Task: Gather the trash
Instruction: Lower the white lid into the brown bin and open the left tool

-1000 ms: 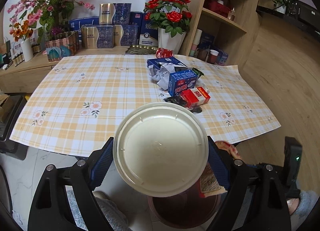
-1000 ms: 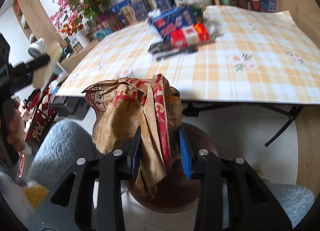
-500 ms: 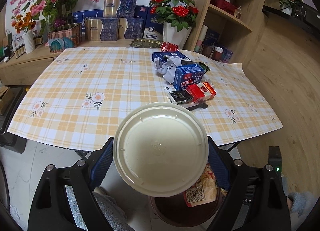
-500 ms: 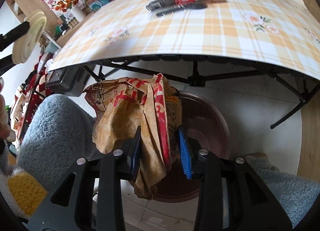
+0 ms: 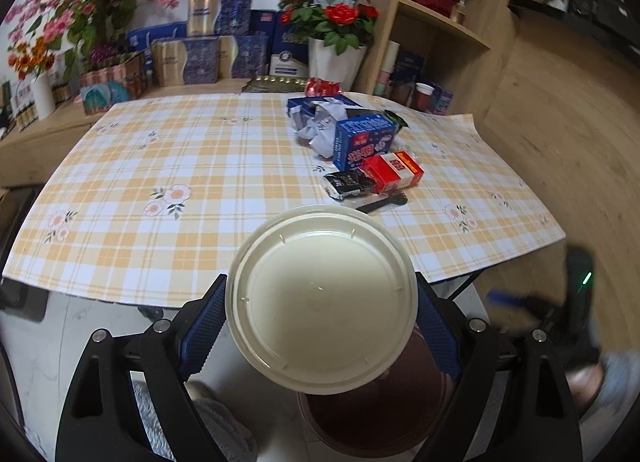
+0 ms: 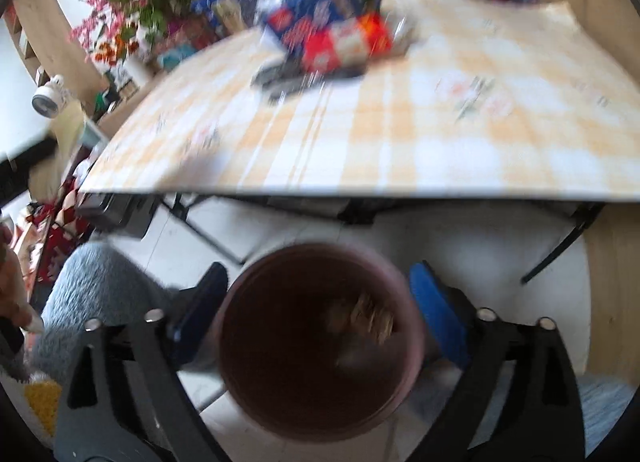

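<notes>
Two grippers: left gripper (image 5: 320, 314) clamps cream lid (image 5: 322, 298); right gripper (image 6: 318, 302) spread wide above bin (image 6: 320, 338) containing crumpled bag (image 6: 362, 316).

Soft even daylight; left view sharp, right view motion-blurred; fisheye edges.

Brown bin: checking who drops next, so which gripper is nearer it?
Right. The right gripper hangs open directly over the brown bin; the left gripper, holding the cream lid, sits beside it.
</notes>
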The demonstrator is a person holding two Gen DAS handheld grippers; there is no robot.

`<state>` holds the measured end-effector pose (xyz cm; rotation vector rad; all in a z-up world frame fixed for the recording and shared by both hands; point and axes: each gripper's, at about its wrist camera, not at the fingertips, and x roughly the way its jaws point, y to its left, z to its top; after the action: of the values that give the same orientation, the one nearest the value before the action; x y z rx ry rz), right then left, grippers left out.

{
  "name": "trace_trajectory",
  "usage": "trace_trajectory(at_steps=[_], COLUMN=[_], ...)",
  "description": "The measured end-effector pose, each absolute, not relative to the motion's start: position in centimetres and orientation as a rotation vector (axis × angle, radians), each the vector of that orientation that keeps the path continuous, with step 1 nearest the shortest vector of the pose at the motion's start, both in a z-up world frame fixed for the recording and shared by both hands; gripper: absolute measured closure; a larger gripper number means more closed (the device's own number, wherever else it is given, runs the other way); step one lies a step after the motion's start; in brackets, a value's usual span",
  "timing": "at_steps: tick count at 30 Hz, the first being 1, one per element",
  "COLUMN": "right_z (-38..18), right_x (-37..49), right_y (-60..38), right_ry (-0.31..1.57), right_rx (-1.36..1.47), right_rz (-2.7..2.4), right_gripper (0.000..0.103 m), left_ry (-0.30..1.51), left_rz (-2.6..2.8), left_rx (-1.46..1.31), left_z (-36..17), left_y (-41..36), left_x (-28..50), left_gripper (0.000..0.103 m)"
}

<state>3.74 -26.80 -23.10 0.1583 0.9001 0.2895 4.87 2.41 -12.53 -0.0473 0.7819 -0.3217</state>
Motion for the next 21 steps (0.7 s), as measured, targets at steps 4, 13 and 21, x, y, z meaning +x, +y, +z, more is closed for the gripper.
trace_trajectory(at_steps=[4, 13, 21], right_z=[-20.5, -19.1, -20.2], right_x=[4.0, 2.8, 2.5], right_y=[-28.7, -31.2, -30.1], right_ry=[0.770, 0.668, 0.705], right_rx=[0.090, 0.078, 0.022], right_rz=[0.235, 0.170, 0.152], right_gripper=[0.006, 0.006, 0.006], left_ry=[0.782, 0.748, 0.796], left_rz=[-0.369, -0.505, -0.537], left_rx=[-0.032, 0.097, 0.111], left_z=[-13.7, -16.9, -19.5], left_y=[1.6, -2.1, -2.9], left_x=[4.8, 2.5, 2.2], left_gripper=[0.017, 0.017, 0.017])
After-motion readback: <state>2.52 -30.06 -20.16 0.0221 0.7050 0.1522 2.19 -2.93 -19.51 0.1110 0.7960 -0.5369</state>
